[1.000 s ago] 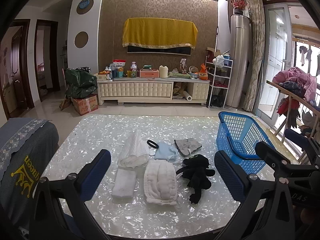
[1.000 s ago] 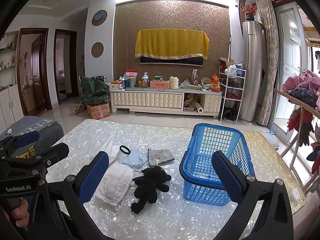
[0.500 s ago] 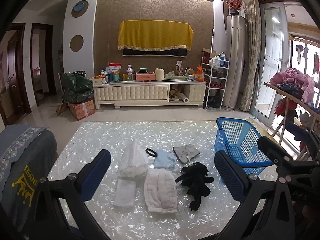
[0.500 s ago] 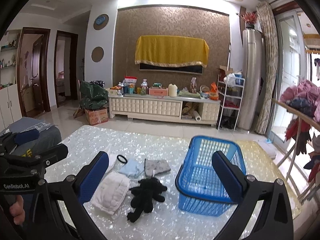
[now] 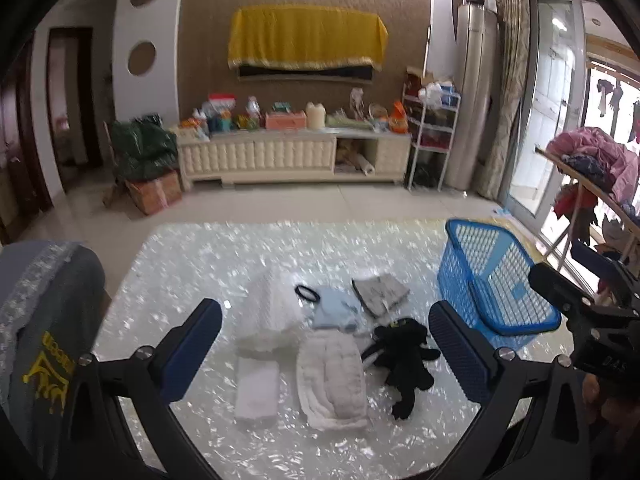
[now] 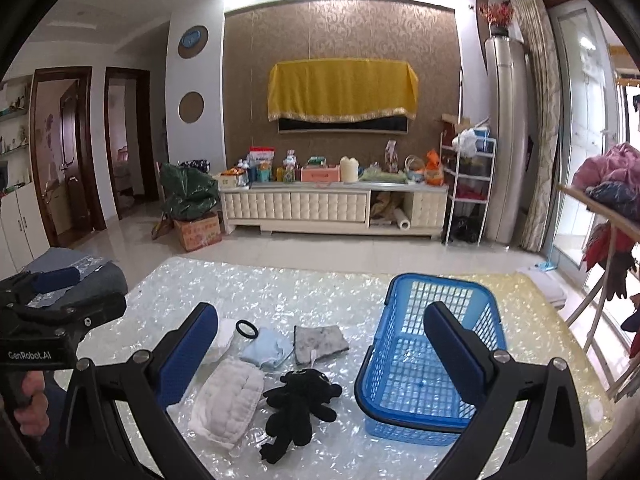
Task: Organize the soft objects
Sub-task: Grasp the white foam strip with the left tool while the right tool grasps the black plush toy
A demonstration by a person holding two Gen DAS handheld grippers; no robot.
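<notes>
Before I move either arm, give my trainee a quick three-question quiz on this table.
1. True or false: the blue basket already holds a soft item.
2. Which item lies nearest the basket? A) black plush toy B) hair tie C) white quilted cloth
3. Fill in: both tongs, left and right, are ____ and hold nothing.

Key: 1 false, the basket shows only its bare mesh. 2 A. 3 open.
</notes>
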